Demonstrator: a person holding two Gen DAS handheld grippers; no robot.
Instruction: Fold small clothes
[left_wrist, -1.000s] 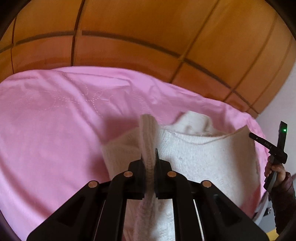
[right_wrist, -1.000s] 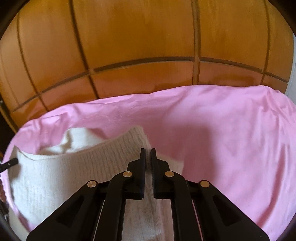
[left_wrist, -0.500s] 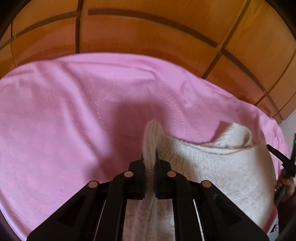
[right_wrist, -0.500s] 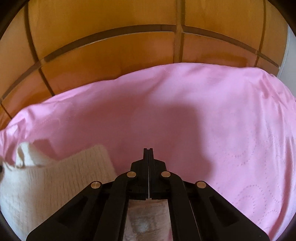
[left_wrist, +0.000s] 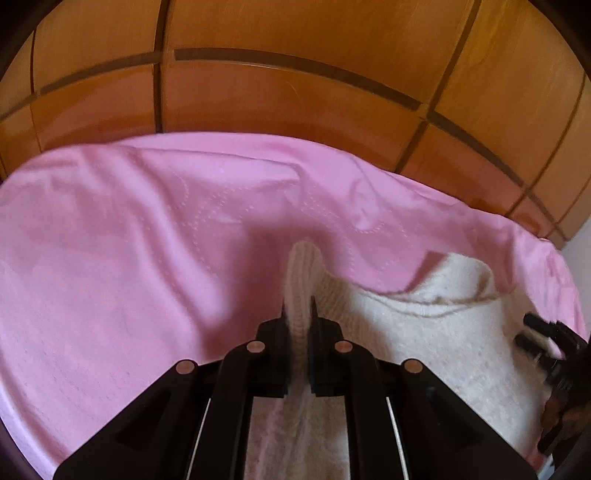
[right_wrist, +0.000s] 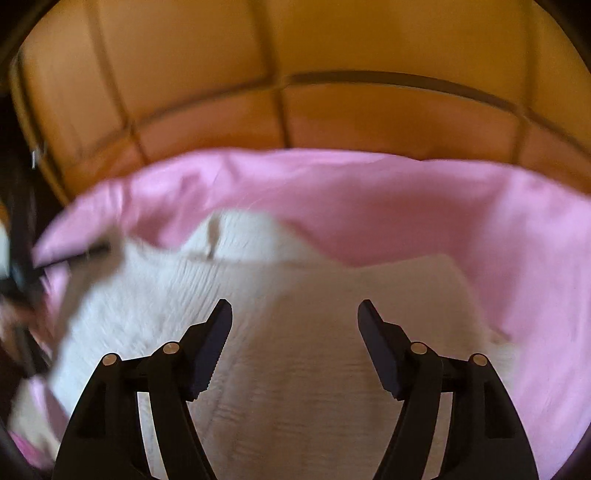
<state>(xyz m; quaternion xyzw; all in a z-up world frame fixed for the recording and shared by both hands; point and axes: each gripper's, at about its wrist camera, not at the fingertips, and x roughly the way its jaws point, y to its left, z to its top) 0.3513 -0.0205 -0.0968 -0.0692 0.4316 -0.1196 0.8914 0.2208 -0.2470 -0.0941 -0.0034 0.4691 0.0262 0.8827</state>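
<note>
Filling the upper part of both your views, the orange wooden panelling (left_wrist: 295, 103) with dark seams runs behind everything. Below it, the pink sheet (left_wrist: 110, 258) spreads from nine o'clock to three o'clock, wrinkled and stitched with faint dotted curls; what it covers is hidden.

On that sheet lies the cream knit garment (right_wrist: 295, 350). In your left wrist view it sits from the centre out toward four o'clock, with its neck opening near two o'clock of centre; in your right wrist view it fills the centre and reaches toward eight o'clock, though that picture is blurred.

Your left gripper (left_wrist: 298, 321) is pinched onto a raised ridge of the knit, which stands up between the fingers at twelve o'clock of the tips. Your right gripper (right_wrist: 294, 314) has its fingers spread wide apart with nothing between them, and the garment lies flat beyond them; whether the tips touch the cloth you cannot tell. That right gripper also shows at the four o'clock edge of the left view.
</note>
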